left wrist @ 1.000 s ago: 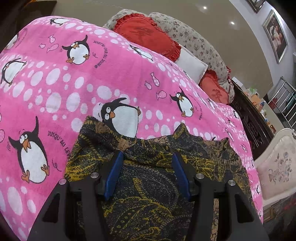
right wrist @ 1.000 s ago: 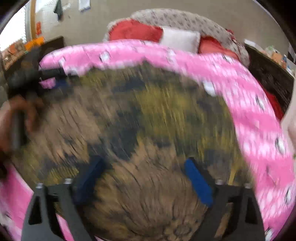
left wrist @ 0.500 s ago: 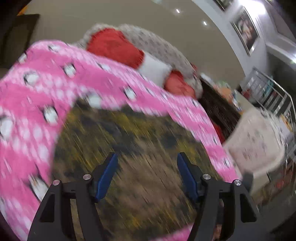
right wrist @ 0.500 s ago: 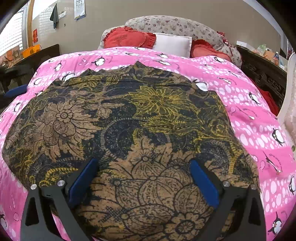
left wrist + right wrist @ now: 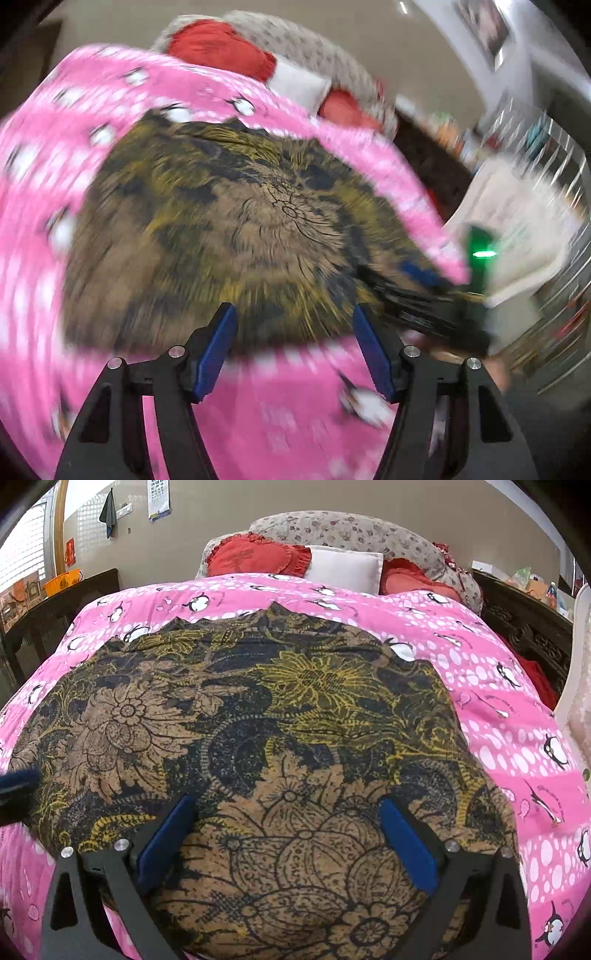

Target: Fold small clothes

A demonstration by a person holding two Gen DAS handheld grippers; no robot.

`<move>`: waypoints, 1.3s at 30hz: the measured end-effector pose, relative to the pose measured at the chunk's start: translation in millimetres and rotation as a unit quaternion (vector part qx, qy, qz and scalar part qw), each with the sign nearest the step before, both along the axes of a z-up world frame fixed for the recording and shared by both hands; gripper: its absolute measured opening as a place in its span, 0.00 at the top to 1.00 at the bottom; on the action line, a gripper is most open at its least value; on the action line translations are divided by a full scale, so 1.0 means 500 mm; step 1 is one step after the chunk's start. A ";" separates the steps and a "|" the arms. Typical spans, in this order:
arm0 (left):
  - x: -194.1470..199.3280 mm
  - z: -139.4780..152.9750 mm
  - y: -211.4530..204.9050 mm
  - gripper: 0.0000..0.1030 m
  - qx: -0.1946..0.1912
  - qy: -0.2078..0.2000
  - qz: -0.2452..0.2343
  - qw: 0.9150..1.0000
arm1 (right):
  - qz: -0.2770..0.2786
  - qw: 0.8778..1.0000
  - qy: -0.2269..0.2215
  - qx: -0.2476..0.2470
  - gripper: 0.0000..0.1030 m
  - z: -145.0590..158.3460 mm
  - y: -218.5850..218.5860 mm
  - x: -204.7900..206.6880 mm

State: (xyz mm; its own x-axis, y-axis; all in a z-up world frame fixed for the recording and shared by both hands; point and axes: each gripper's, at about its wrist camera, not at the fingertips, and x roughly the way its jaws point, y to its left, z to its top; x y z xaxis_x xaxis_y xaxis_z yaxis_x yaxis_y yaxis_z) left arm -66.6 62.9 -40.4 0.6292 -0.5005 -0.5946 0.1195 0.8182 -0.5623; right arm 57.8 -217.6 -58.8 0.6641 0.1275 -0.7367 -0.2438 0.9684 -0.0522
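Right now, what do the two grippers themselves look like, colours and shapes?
Both are alike: the left gripper and right gripper each have two black angular plastic fingers with triangular cut-outs, silver screw heads near the knuckles, and flat royal-blue pads on the inner faces. In the blurred left view, the other gripper's body shows a green light. No cables or sleeves show.

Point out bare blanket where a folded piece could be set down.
Free: the pink penguin blanket right of the patterned garment, up to the white bed rail; also the strip between the garment's far edge and the pillows. Crowded: the middle, under the garment, with the right tool open over its near end.
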 end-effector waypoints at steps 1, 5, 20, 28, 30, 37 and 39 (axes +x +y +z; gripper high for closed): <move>-0.015 -0.006 0.017 0.56 -0.018 0.009 0.016 1.000 | 0.000 1.000 0.000 -0.001 0.00 0.000 0.000 0.000; -0.057 -0.074 0.109 0.57 -0.122 0.076 0.079 0.986 | 0.000 1.000 0.000 -0.001 0.00 0.001 0.000 0.001; 0.012 -0.081 0.174 0.56 -0.219 0.091 0.189 0.953 | 0.000 1.000 0.000 -0.001 0.00 0.001 0.000 0.001; 0.024 -0.089 0.205 0.57 -0.195 0.081 0.195 0.958 | 0.000 1.000 0.000 -0.001 0.00 0.001 0.000 0.001; 0.031 -0.083 0.178 0.57 -0.203 0.078 0.151 0.964 | 0.000 1.000 0.000 -0.001 0.00 0.001 0.000 0.001; 0.038 -0.098 0.214 0.64 -0.222 0.071 0.181 0.955 | 0.000 1.000 -0.001 -0.001 0.00 0.001 0.001 0.000; 0.042 -0.092 0.212 0.64 -0.221 0.076 0.175 0.957 | 0.000 1.000 0.000 -0.001 0.00 0.001 0.001 0.001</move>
